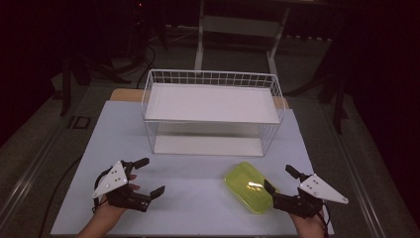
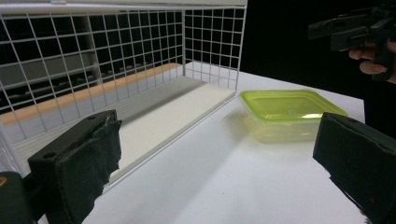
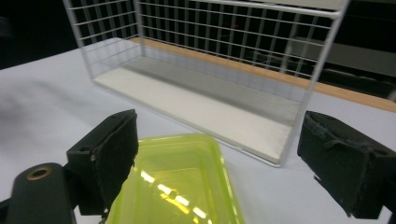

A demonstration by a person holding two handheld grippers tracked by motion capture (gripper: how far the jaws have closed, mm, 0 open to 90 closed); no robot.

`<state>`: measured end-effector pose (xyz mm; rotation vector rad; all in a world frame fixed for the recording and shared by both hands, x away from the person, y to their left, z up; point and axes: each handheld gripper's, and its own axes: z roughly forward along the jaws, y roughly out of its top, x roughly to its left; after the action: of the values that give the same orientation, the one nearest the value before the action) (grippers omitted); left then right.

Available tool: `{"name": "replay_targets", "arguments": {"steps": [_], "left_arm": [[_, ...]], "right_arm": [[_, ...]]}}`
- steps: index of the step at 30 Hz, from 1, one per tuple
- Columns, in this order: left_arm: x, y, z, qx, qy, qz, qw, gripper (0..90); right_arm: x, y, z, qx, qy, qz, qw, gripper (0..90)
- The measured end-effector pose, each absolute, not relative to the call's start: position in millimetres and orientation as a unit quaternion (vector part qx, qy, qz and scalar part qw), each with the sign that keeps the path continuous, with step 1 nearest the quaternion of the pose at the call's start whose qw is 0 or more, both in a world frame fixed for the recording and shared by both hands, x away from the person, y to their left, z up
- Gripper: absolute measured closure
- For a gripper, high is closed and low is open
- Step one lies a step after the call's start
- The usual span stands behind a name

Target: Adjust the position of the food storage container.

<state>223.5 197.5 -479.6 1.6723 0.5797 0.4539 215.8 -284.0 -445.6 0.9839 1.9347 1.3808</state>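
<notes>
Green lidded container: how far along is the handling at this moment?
Nothing looks done: the green container sits on the table in front of the wire rack, whose shelves are bare. In hand: the right gripper, jaws open, is at its near end without gripping. The left gripper is open, apart. Grasping and any placing remain.

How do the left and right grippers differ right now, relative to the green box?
The right gripper sits right at the yellow-green lidded box, one jaw at its near corner and the box just ahead in its own view; the left gripper is well apart from it, over bare white table. The right gripper points leftward toward the box; the left gripper points rightward. Both have jaws open and hold nothing.
</notes>
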Motion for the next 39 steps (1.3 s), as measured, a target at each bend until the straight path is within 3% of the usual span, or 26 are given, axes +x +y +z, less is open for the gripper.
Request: {"name": "replay_targets", "arguments": {"steps": [7,11,13,18,22,28,39], "left_arm": [[221,198,-477,0.722,0.250,0.201,0.613,1.4],[220,196,-476,0.720,0.248,0.201,0.616,1.4],[219,194,-476,0.723,0.245,0.199,0.615,1.4],[219,192,-476,0.724,0.242,0.194,0.615,1.4],[220,191,-477,0.725,0.245,0.190,0.615,1.4],[220,191,-477,0.727,0.244,0.191,0.613,1.4],[220,191,-478,0.728,0.243,0.192,0.612,1.5]], "right_arm": [[215,-279,-445,0.353,0.739,0.512,0.258,14.7],[214,-278,-441,0.351,0.755,0.501,0.236,23.1],[213,-280,-438,0.342,0.762,0.501,0.228,34.1],[206,-291,-442,0.330,0.785,0.469,0.235,47.2],[204,-301,-451,0.333,0.798,0.460,0.202,60.4],[203,-314,-466,0.332,0.825,0.422,0.178,89.4],[208,-325,-490,0.307,0.850,0.400,0.153,89.9]]}}
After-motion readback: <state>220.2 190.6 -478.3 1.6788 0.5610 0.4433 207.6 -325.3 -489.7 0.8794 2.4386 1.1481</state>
